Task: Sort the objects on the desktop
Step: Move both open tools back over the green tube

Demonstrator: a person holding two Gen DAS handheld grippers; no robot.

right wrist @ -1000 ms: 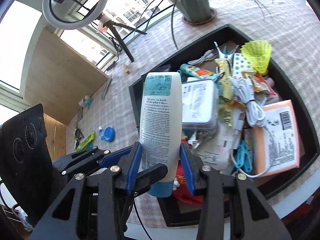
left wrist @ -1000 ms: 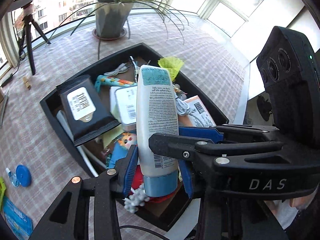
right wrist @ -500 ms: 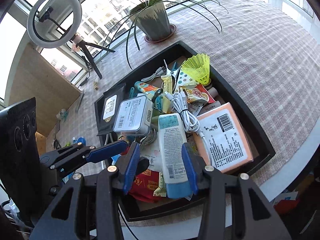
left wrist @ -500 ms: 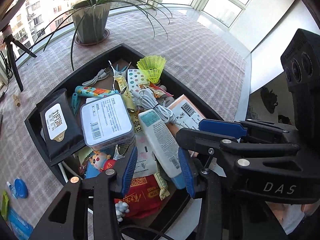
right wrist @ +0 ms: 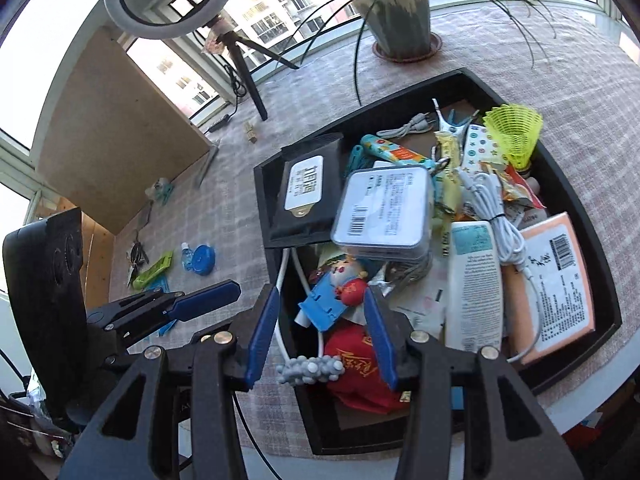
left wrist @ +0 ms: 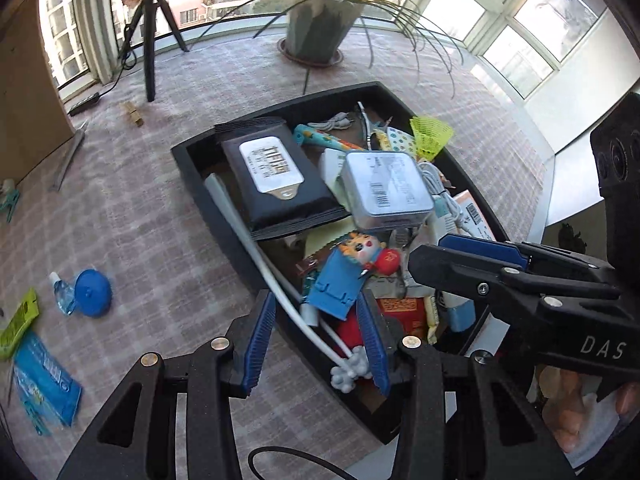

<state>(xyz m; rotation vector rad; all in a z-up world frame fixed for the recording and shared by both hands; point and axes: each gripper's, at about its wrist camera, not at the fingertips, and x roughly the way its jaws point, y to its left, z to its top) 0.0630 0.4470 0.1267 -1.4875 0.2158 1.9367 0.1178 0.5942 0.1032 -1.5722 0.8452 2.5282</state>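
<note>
A black tray (left wrist: 188,156) (right wrist: 576,200) on the checked tablecloth is packed with items. The white lotion tube (right wrist: 474,280) lies in it beside a white cable (right wrist: 496,216) and an orange packet (right wrist: 560,276). A black wipes pack (left wrist: 276,176) (right wrist: 306,196), a clear box (left wrist: 386,188) (right wrist: 384,212) and a blue cartoon holder (left wrist: 340,276) (right wrist: 328,300) lie nearby. My left gripper (left wrist: 316,340) is open and empty over the tray's near corner. My right gripper (right wrist: 322,332) is open and empty above the holder and also shows in the left wrist view (left wrist: 472,252).
Left of the tray on the cloth lie a blue cap with a small bottle (left wrist: 90,292) (right wrist: 200,260), a green item (right wrist: 154,270) and a blue packet (left wrist: 44,376). A potted plant (left wrist: 320,28) (right wrist: 400,20) and a tripod (left wrist: 150,36) stand behind.
The lotion tube was held upright in my jaws a second ago; it now lies in the tray. Both grippers have opened and swung left toward the tray's near-left corner.
</note>
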